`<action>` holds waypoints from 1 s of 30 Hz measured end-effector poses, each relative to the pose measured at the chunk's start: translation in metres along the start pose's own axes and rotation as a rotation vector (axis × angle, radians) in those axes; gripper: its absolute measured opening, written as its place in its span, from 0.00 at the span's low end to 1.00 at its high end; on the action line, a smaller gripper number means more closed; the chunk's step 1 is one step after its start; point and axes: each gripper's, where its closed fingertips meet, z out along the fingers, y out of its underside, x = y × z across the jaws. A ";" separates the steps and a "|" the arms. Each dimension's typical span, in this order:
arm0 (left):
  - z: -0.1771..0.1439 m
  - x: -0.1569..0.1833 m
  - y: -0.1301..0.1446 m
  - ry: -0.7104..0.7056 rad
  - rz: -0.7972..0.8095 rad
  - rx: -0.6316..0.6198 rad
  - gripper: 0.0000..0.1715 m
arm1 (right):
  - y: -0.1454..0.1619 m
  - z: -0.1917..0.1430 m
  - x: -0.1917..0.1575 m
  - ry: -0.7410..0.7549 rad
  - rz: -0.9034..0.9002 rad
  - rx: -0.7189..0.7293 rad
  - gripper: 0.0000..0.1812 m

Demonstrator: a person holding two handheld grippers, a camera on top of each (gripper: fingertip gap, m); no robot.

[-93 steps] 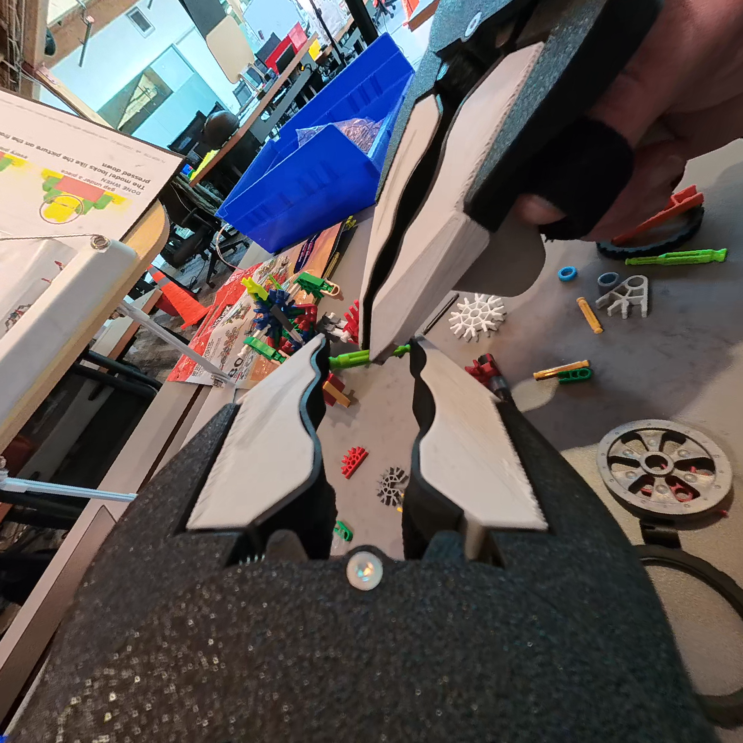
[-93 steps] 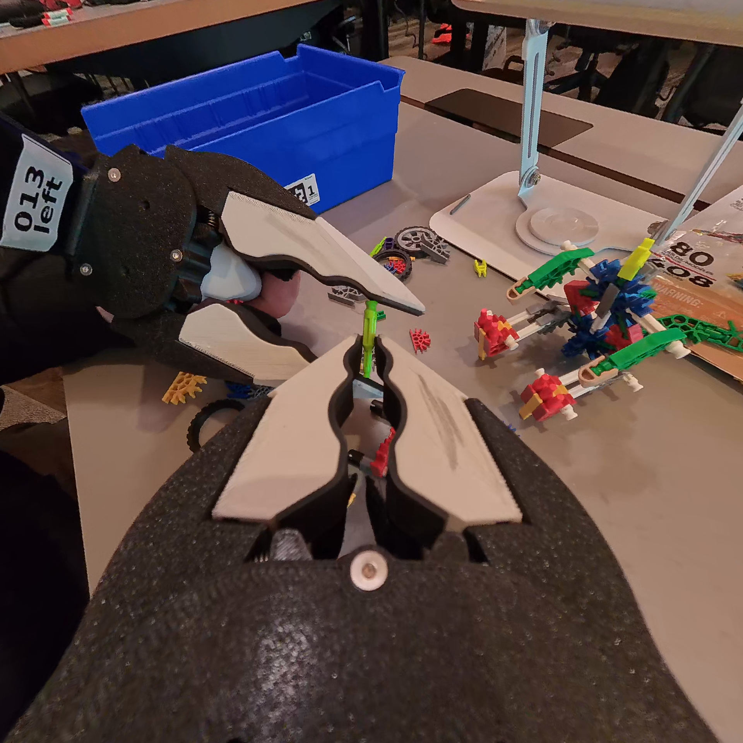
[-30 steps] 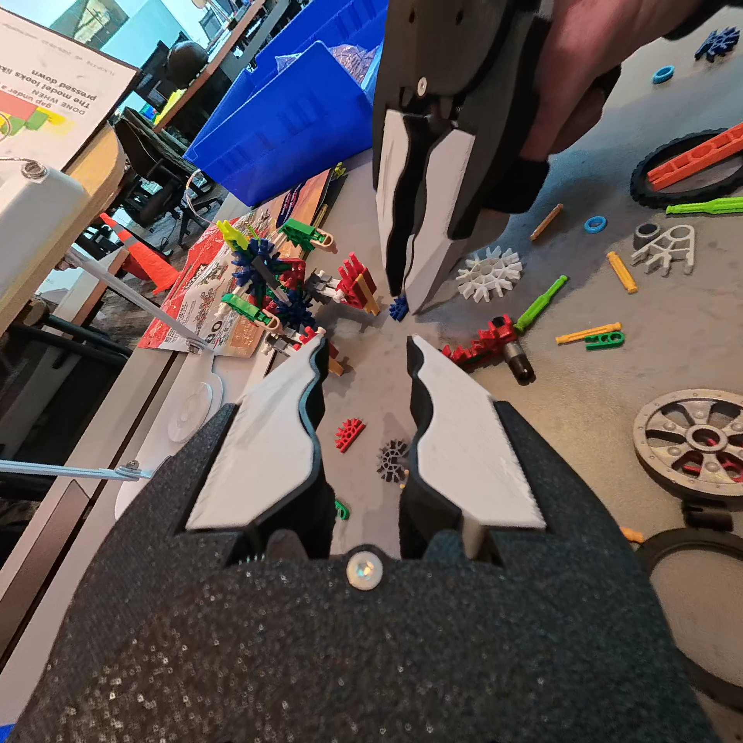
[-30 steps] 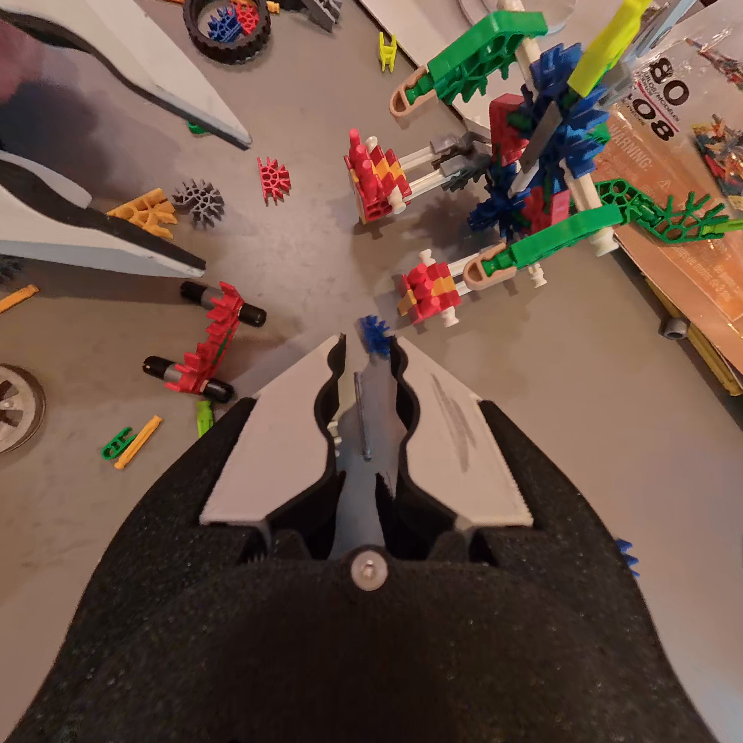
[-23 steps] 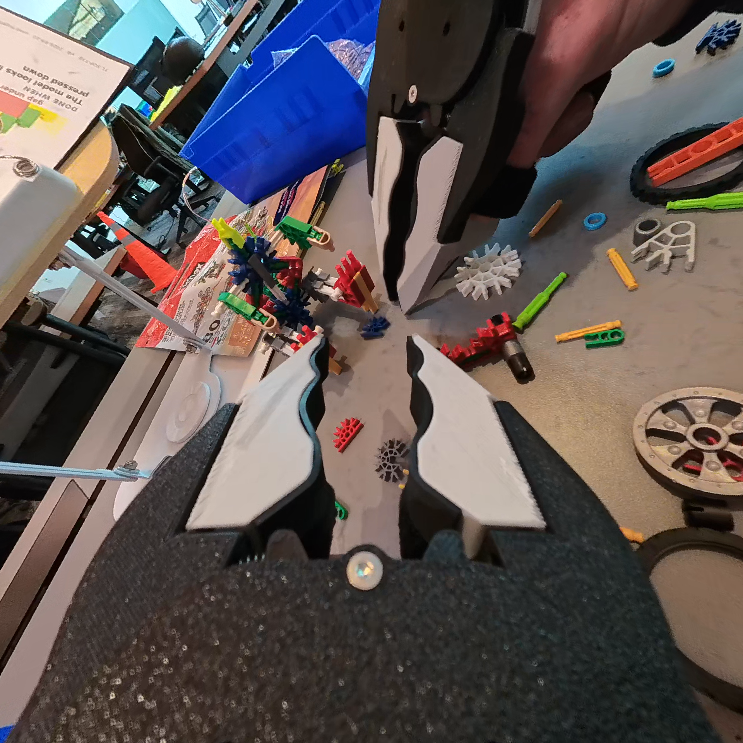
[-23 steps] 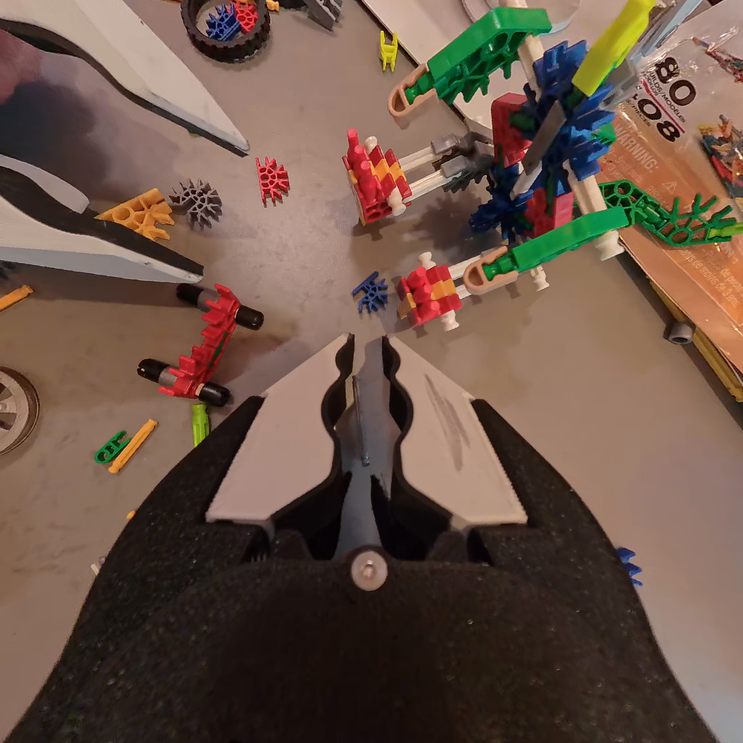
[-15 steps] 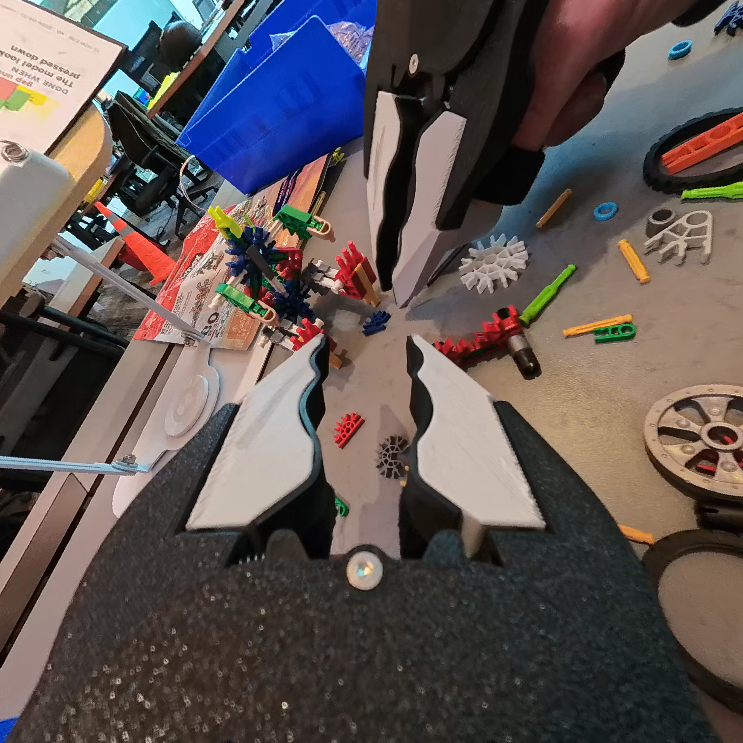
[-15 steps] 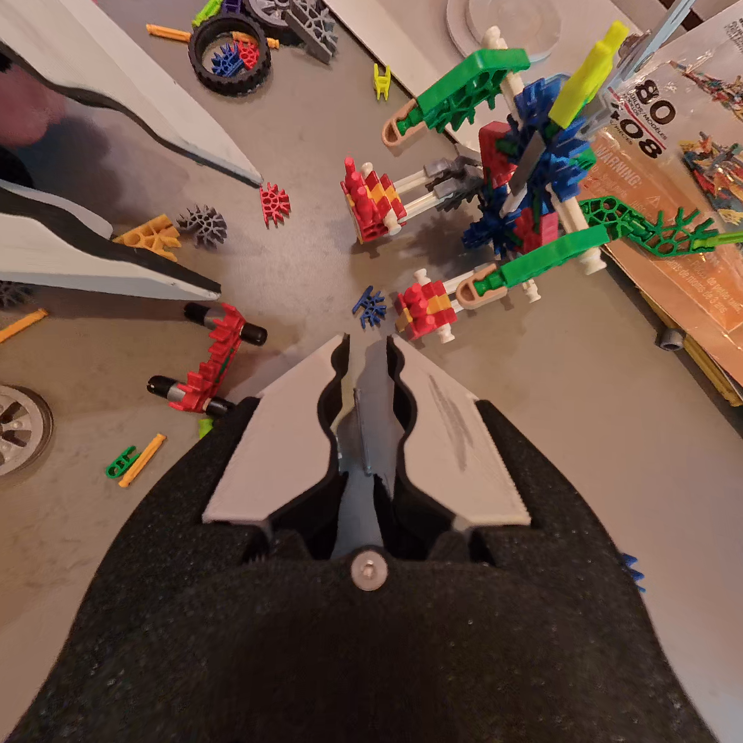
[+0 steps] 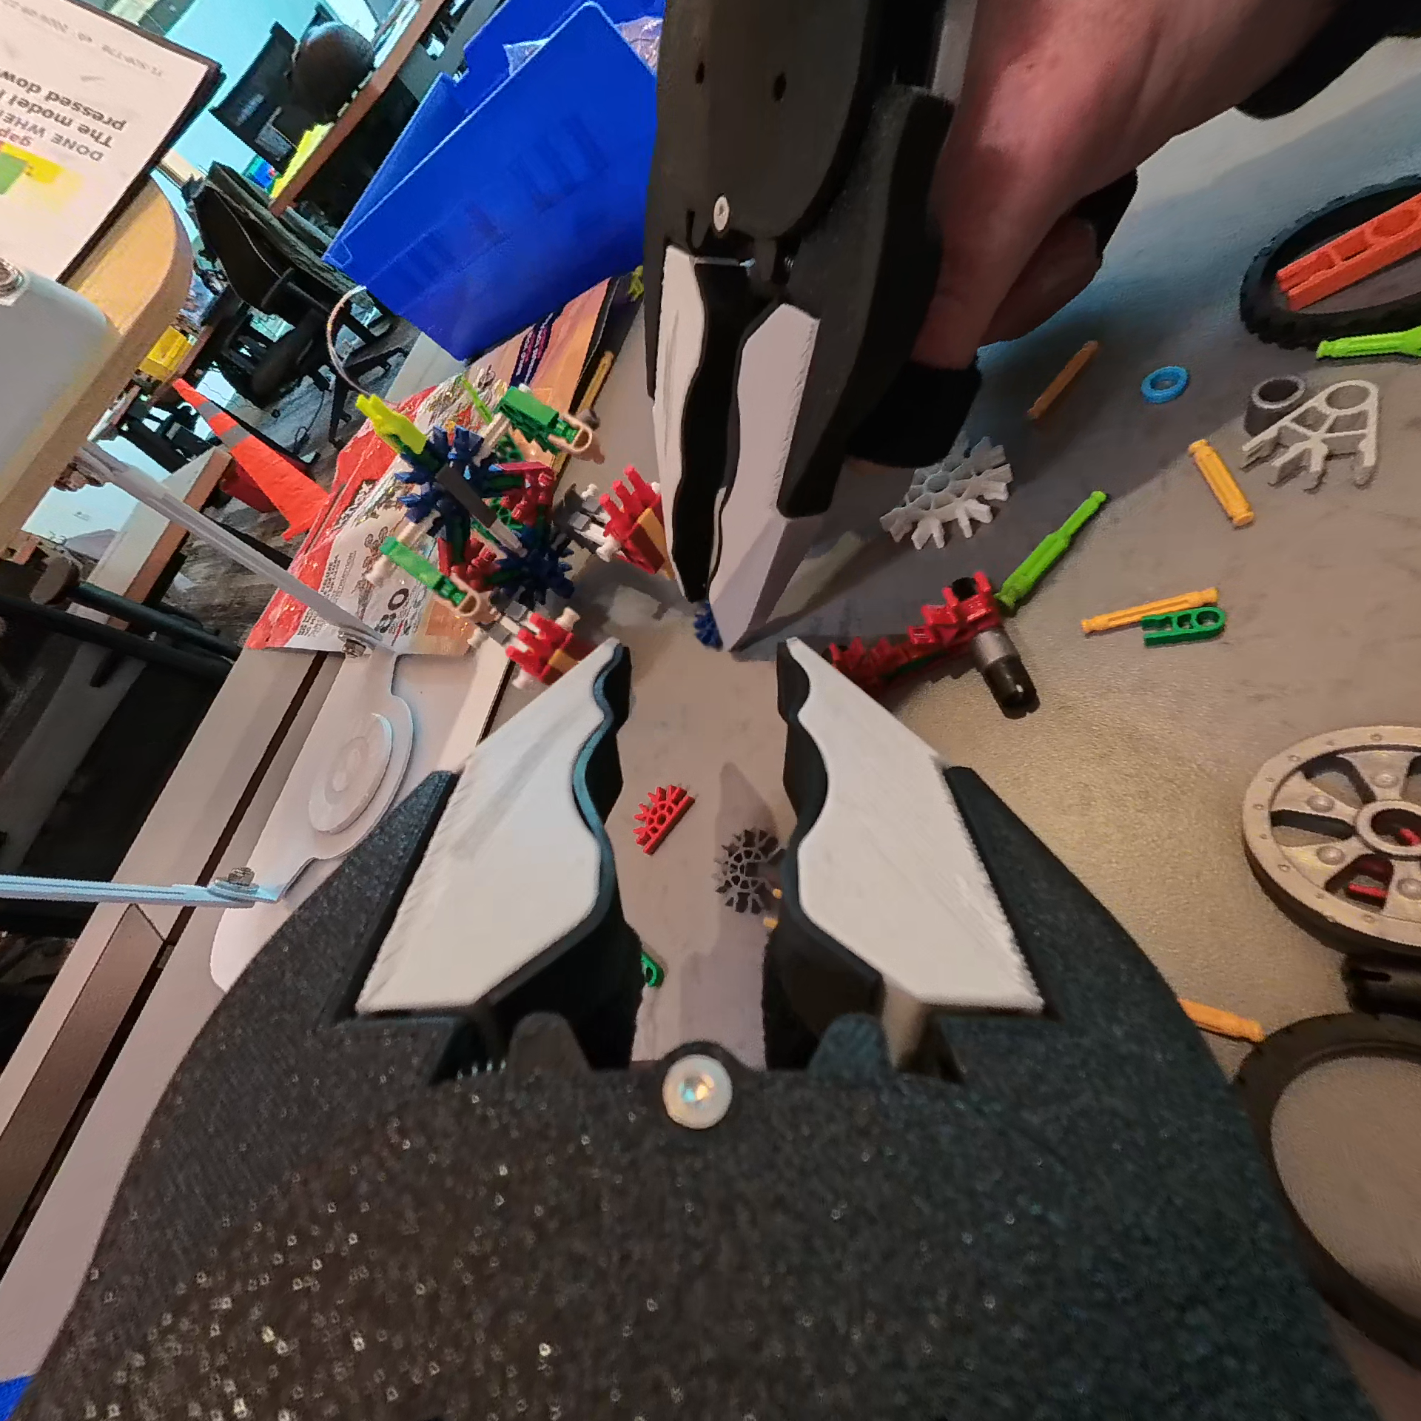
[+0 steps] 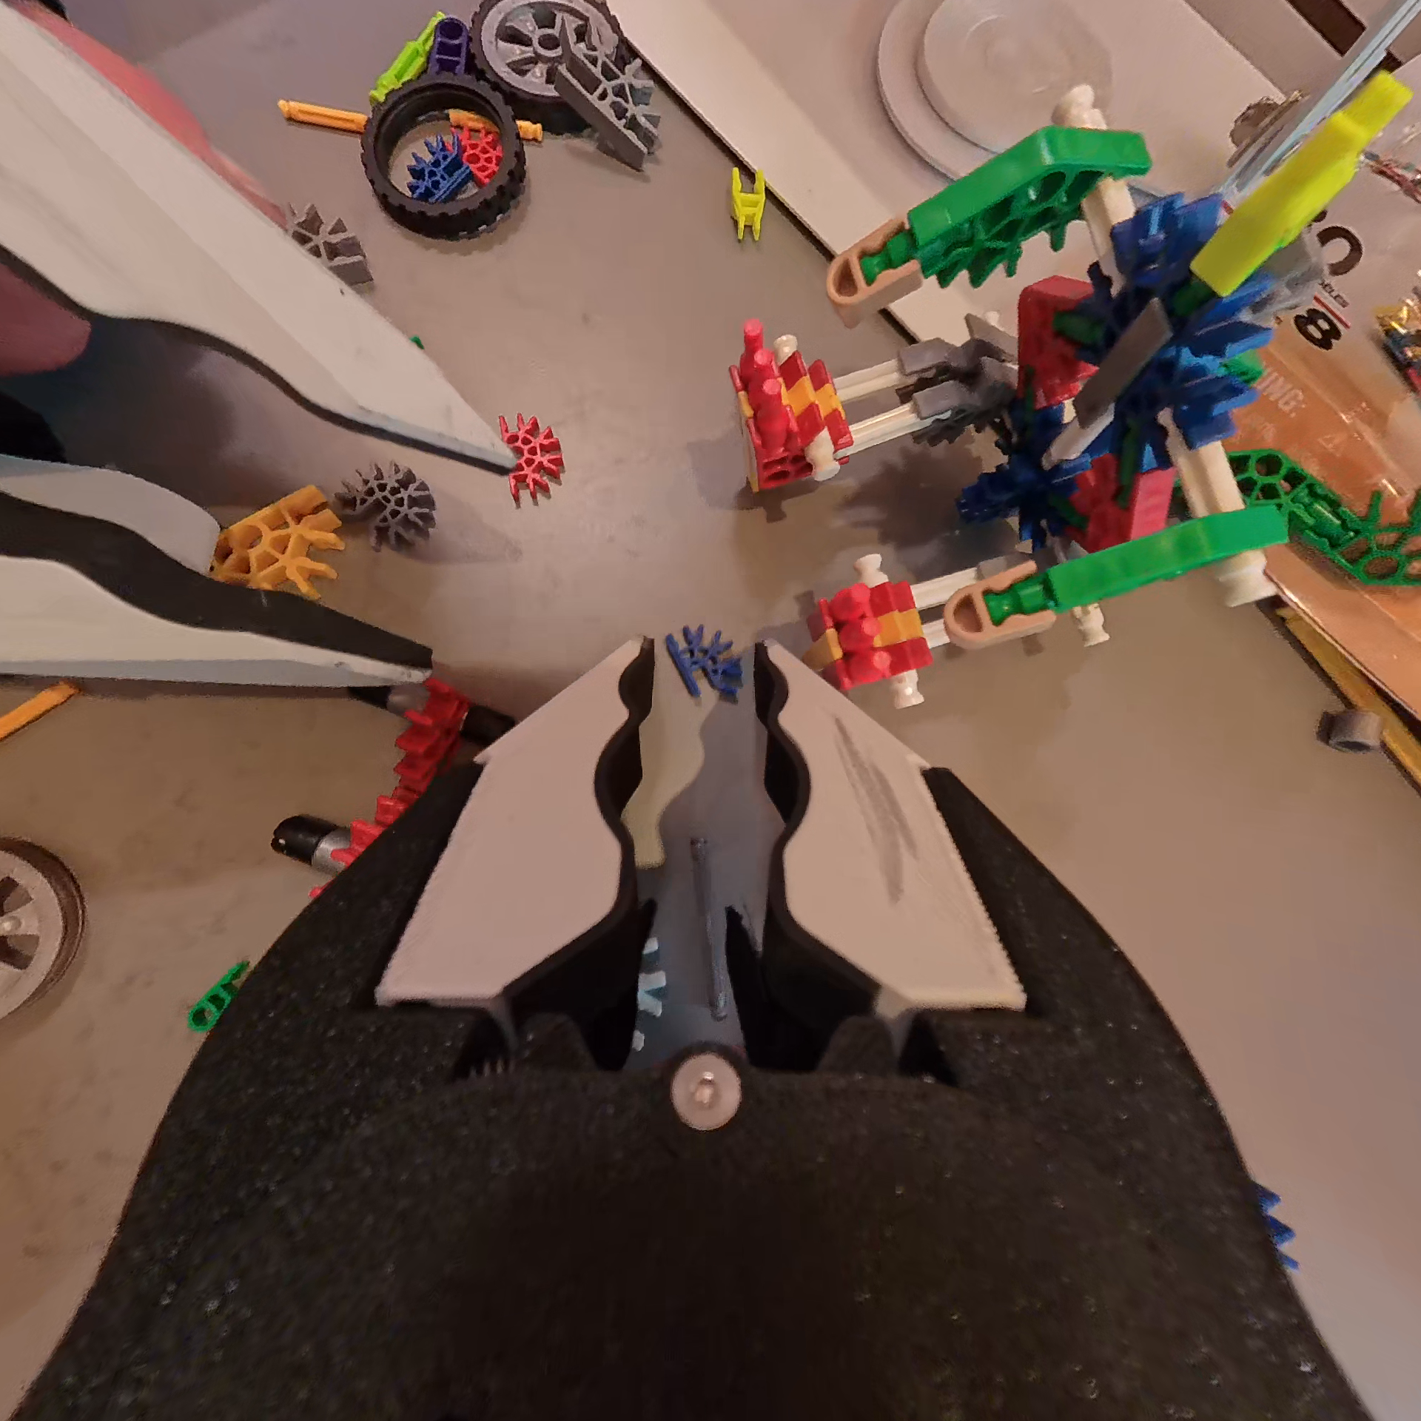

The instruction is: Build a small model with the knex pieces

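Grey desk (image 10: 1076, 961), strewn with loose construction-toy parts. Toward its far edge, partly on an orange printed sheet (image 10: 1346, 492), stands the assembled model (image 10: 1115, 400) of blue, green, red and white pieces. Left tool (image 9: 701, 653): jaws well apart, holding nothing, hovering above a red connector (image 9: 663, 816) and a grey connector (image 9: 746, 869). Right tool (image 10: 701, 653): jaws parted a little, tips lowered to either side of a small blue connector (image 10: 703, 660) lying flat near the middle of the desk; whether the fingertips touch it cannot be told. Just beside the right fingertip sits the model's red-and-yellow block end (image 10: 869, 634). Risks, as judged: the thin, flat connector may slip or skid out as the jaws close; a sideways drift could nudge the block end and shift the model.
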 end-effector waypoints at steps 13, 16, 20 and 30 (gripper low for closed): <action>0.001 0.001 0.003 0.002 0.010 -0.017 0.21 | 0.002 -0.005 0.000 0.002 -0.008 -0.006 0.09; 0.001 0.001 0.003 0.006 0.009 -0.015 0.21 | -0.003 -0.014 -0.004 -0.031 0.027 0.036 0.09; 0.000 0.003 -0.001 0.013 0.007 0.001 0.21 | -0.022 -0.033 -0.020 -0.115 0.052 0.150 0.09; -0.003 0.003 -0.013 0.026 -0.052 0.068 0.21 | -0.041 -0.048 -0.043 -0.225 0.107 0.256 0.09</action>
